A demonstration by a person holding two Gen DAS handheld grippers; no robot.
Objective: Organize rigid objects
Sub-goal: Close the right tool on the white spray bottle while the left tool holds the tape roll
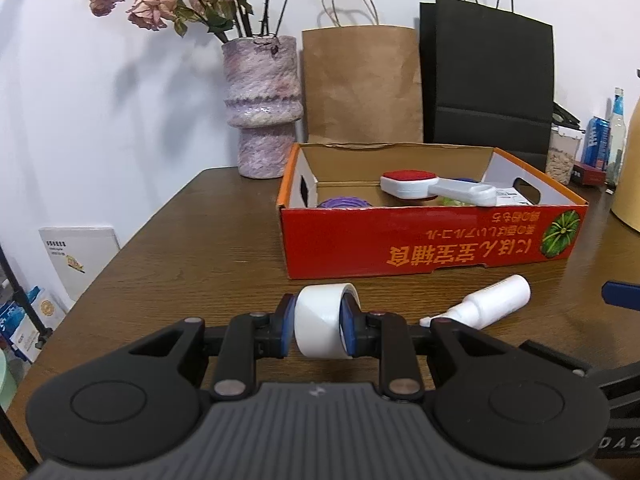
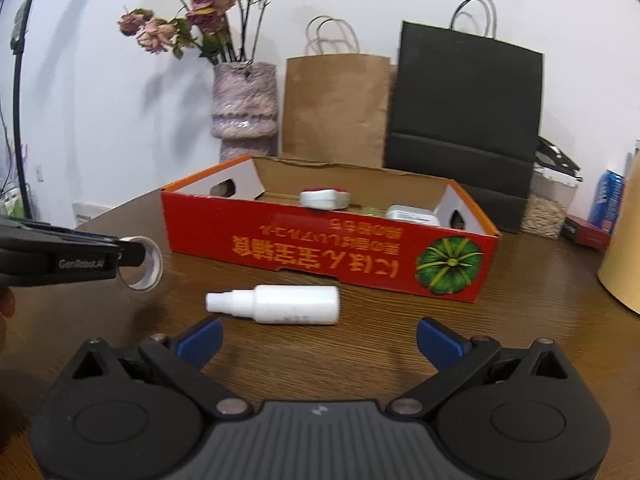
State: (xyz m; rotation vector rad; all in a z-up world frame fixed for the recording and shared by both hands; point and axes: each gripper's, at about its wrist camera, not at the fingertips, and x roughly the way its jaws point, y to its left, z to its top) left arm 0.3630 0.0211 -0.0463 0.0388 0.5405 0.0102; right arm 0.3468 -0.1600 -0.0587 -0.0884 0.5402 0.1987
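Here the left gripper point(image 1: 319, 326) pinches the tape roll point(image 1: 324, 322) just before the box point(image 1: 432, 240); the right gripper point(image 2: 319, 334) gapes near the bottle point(image 2: 288, 304), bare table point(image 2: 520, 320) around.

On the side of the left gripper point(image 2: 132, 256), as your right wrist camera sees it, you can read "GenRobot.AI" in pale letters. At the right edge of your left wrist view, the letters "DAS" stand on a black part of the other gripper's body point(image 1: 624, 442). The red cardboard box point(image 1: 432, 240) carries two lines of orange East Asian characters printed upside down beside a green pumpkin picture; you cannot make them out with certainty. Print on the white booklet point(image 1: 80, 260) leaning by the wall is too small to read.
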